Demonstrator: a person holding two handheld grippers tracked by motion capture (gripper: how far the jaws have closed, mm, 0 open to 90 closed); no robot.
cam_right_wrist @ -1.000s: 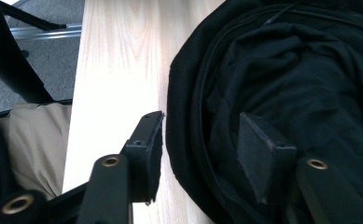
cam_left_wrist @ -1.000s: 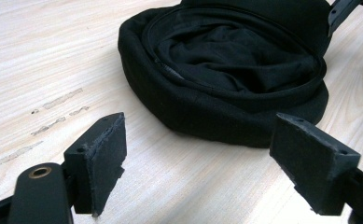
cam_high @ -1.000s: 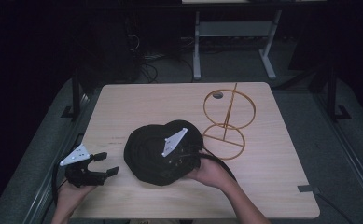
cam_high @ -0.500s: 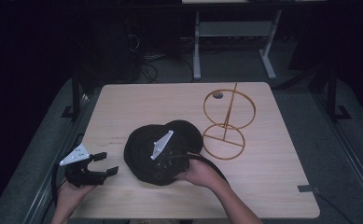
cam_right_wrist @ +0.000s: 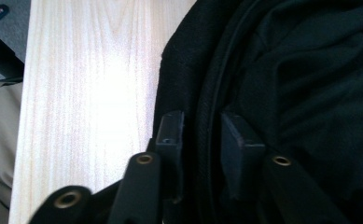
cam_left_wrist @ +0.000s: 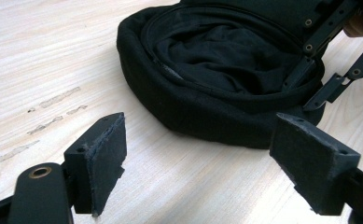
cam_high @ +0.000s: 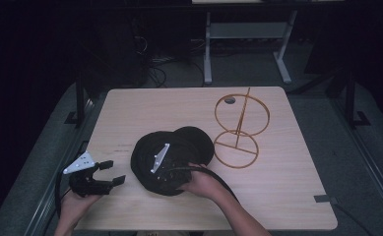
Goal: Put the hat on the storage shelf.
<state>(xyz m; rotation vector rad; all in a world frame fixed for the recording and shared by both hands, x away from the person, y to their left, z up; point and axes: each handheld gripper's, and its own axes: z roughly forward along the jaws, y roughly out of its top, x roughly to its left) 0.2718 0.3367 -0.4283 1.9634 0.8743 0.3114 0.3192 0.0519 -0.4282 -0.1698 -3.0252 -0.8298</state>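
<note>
no readable text, labels, brands or numbers anywhere

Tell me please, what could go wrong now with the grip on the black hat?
1. The right gripper has just been closing over only the thin rim of the black hat; soft fabric may slip out when lifted.
2. The left gripper stands open beside the hat, not steadying it, so the hat may drag across the table.
3. The gold wire stand is close; a swing could tip it.

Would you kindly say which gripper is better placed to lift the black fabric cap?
Right: the right gripper already straddles the black fabric cap rim, jaws closing; the left gripper waits open, apart.
</note>
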